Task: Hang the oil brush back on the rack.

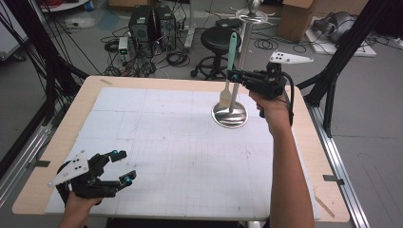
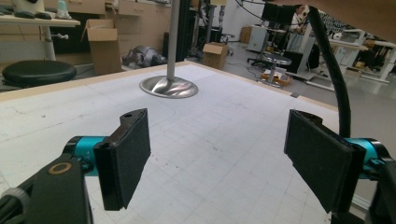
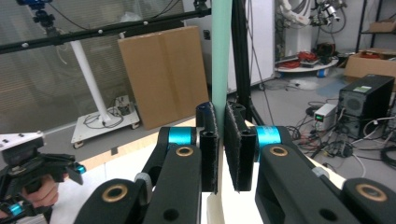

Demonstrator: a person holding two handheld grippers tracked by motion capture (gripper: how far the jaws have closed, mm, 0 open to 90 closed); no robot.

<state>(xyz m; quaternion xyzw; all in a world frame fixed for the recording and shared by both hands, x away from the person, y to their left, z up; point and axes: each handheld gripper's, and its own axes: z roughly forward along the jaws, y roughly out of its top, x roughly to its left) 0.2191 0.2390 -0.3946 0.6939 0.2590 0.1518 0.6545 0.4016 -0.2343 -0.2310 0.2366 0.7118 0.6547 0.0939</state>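
A spatula (image 1: 229, 71) with a green handle and a pale blade is held upright in the right gripper (image 1: 234, 76), whose jaws are closed on the handle just above the blade. In the right gripper view the green handle (image 3: 220, 51) is seen rising straight up from between the two black pads (image 3: 209, 140), which are pressed against it from both sides, and the pale blade is glimpsed below them. The spatula is carried above the table (image 1: 57, 156), with its blade hanging over the round metal base (image 1: 230, 115) of a stand, just beside the stand's pole (image 1: 244, 52), which lies behind the gripper. The left gripper (image 1: 122, 166) is held low over the near left part of the white mat (image 1: 171, 147), well apart from the right gripper and the spatula. Its jaws are spread wide, and nothing is seen between them; in the left gripper view the bare mat (image 2: 215, 158) is seen between the pads (image 2: 126, 154), and the stand's base (image 2: 169, 87) lies farther off ahead of them. The left gripper (image 3: 77, 169) is also seen at the lower left of the right gripper view, held in a hand (image 3: 44, 193).
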